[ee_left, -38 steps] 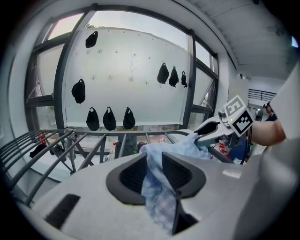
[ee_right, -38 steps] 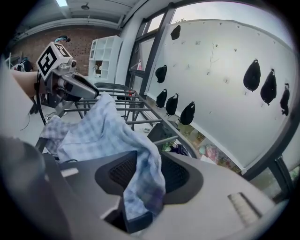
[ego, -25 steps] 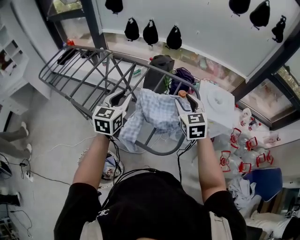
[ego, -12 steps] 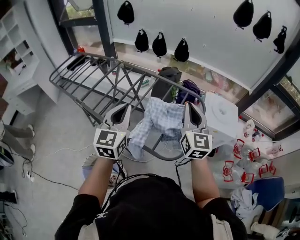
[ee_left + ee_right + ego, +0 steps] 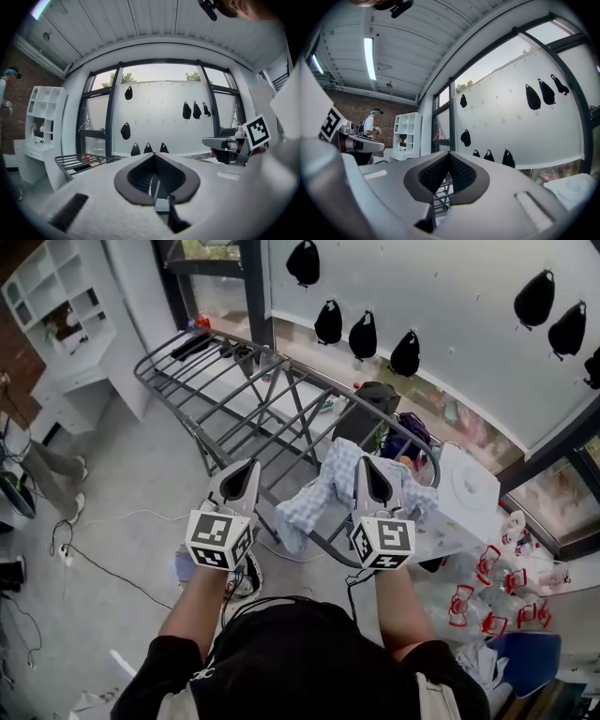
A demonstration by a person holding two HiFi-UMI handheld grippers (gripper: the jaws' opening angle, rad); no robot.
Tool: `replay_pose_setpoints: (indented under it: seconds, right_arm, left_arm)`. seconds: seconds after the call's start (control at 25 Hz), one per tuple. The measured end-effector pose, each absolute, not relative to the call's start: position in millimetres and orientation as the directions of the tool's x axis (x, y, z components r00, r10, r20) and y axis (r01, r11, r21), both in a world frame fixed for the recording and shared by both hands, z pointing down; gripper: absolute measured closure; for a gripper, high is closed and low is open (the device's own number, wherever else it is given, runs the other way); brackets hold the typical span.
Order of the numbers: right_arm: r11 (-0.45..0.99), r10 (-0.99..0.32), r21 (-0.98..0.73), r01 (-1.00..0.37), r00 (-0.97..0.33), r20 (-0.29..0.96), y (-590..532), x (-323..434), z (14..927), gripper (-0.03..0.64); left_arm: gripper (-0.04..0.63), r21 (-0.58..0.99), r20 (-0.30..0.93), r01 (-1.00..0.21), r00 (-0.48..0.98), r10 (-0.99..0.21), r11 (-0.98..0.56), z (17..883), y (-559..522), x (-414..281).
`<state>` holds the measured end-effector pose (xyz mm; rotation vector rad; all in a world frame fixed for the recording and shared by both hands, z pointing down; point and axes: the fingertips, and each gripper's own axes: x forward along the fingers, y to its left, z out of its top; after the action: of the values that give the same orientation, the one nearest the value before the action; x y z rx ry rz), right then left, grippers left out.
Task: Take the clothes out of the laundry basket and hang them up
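Note:
A blue checked shirt [image 5: 307,504] lies draped over the rounded near end of the grey drying rack [image 5: 239,395]. My left gripper [image 5: 249,465] is held level to the left of the shirt, apart from it, and is shut on nothing. My right gripper [image 5: 365,461] hovers level above the shirt, also shut and empty. In the left gripper view the pads [image 5: 157,180] meet, with the rack [image 5: 79,161] beyond at the left and the right gripper [image 5: 229,143] alongside. The right gripper view shows rack bars [image 5: 440,199] below its closed pads. I cannot pick out the laundry basket.
A white cabinet [image 5: 464,498] and a black bag [image 5: 375,409] stand past the rack's end. Red-and-white items [image 5: 506,587] litter the floor at right. A white shelf unit [image 5: 56,306] stands at far left, with a person's legs [image 5: 47,465] and floor cables [image 5: 103,568] nearby.
Both grippers have let go of the shirt's edges, closed and lifted back off it. The shirt stays draped on the rack end.

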<state>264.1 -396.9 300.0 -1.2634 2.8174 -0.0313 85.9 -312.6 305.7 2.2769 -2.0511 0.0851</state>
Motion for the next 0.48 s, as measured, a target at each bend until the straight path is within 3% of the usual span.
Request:
replay_pose_setpoints:
  seconds: [0.48]
  right_arm:
    - [0.787, -0.617, -0.043, -0.615, -0.787, -0.028, -324.6, 111.3, 310.2, 0.603]
  left_arm:
    - [0.594, 0.006, 0.112, -0.999, -0.052, -0.992, 0.053, 318.3, -217.3, -37.4]
